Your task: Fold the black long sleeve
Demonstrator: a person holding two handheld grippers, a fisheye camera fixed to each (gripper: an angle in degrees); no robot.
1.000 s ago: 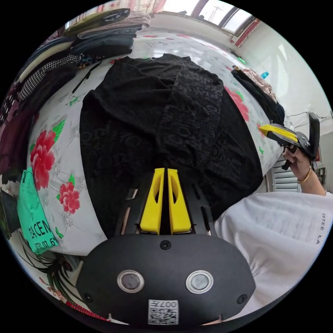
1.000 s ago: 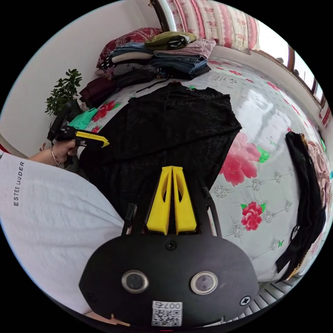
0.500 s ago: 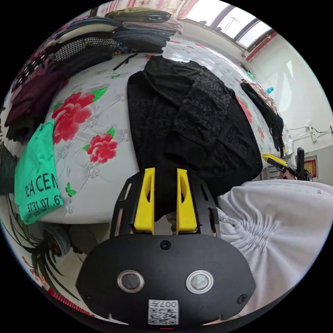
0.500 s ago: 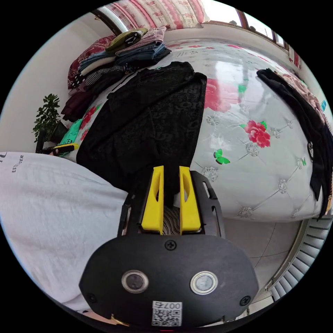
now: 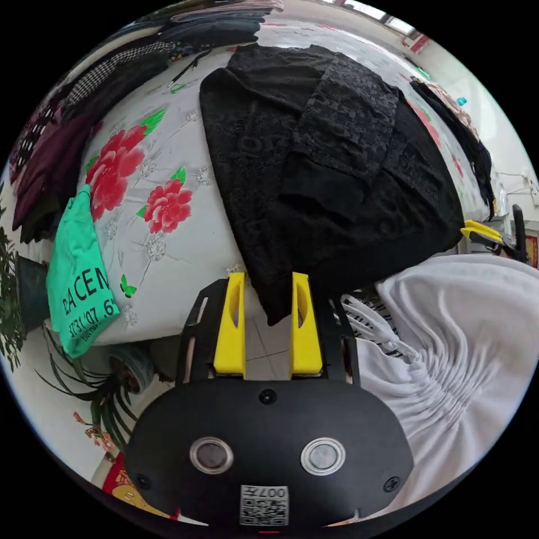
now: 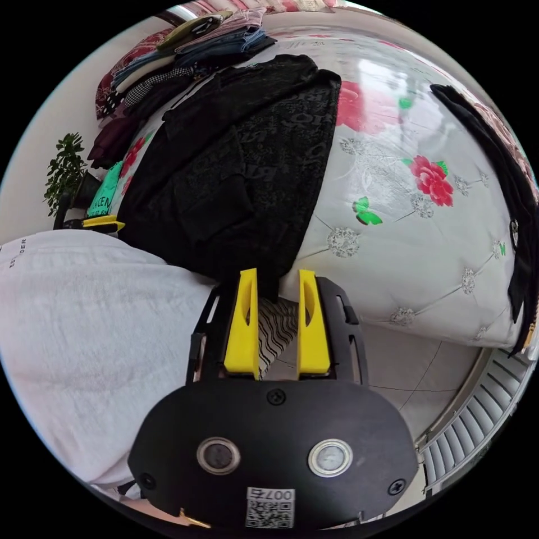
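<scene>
Nearest in the left gripper view, the left gripper (image 5: 268,278) stands with its 2 yellow jaws spread, and a hanging corner of the black long sleeve (image 5: 314,151) dangles in the gap between them, off the edge of the bed (image 5: 185,264). Whether either jaw touches the cloth cannot be told, but they are not pressed onto it. In the right gripper view, the right gripper (image 6: 275,275) is likewise spread, the other corner of the same near hem hanging down between its jaws, with floor tiles below.

Between the 2 grippers is the person's white top (image 6: 84,314), so each gripper sits at 1 end of the near hem. From here the garment runs away from both grippers: its long axis goes from the hem at the bed's edge up toward the collar, which lies near the stacked clothes (image 6: 185,62) at the far side. The sleeves look already folded in over the body, leaving a long narrow panel. Neither hand is clearly nearer, since each has its own corner right at its jaws. The likely next move is to close on the 2 corners and carry the hem away toward the collar.

Beside the garment lies a green shirt (image 5: 78,281) and, farther off, another dark garment (image 6: 505,157).
</scene>
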